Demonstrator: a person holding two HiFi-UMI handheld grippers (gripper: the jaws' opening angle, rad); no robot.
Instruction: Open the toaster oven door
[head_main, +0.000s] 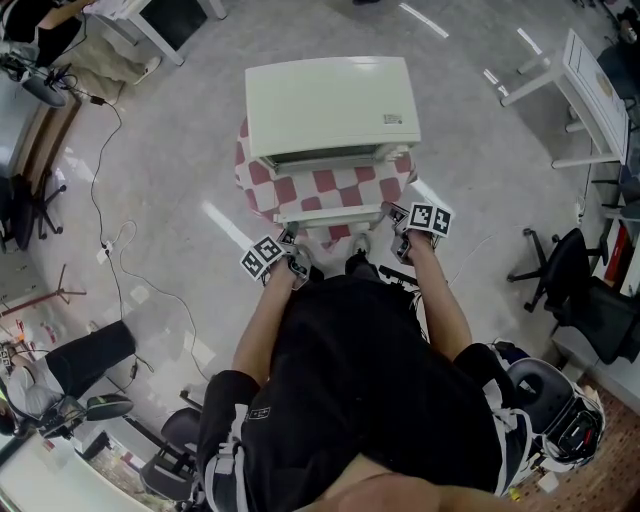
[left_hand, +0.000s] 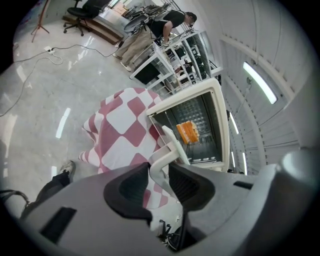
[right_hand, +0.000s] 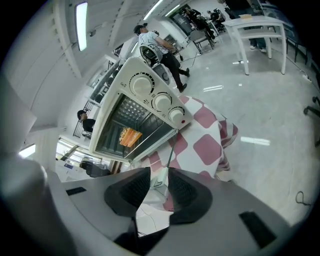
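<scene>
The toaster oven (head_main: 330, 105) stands on a table under a red-and-white checked cloth (head_main: 256, 182), straight ahead of the person, and its door (head_main: 330, 188) hangs folded down toward them, near level, so the task looks almost finished. The door handle (head_main: 330, 214) runs crosswise along the door's near edge, from one gripper to the other. The left gripper (head_main: 290, 262) has narrow jaws clamped on the handle's left post, and the right gripper (head_main: 408, 238) sits at the handle's right end with its jaws closed narrow on it, the pads seemingly touching. Both hands are about equally near, one at each end of the long axis, so any last travel is likely downward and toward the body, both ends moving together
</scene>
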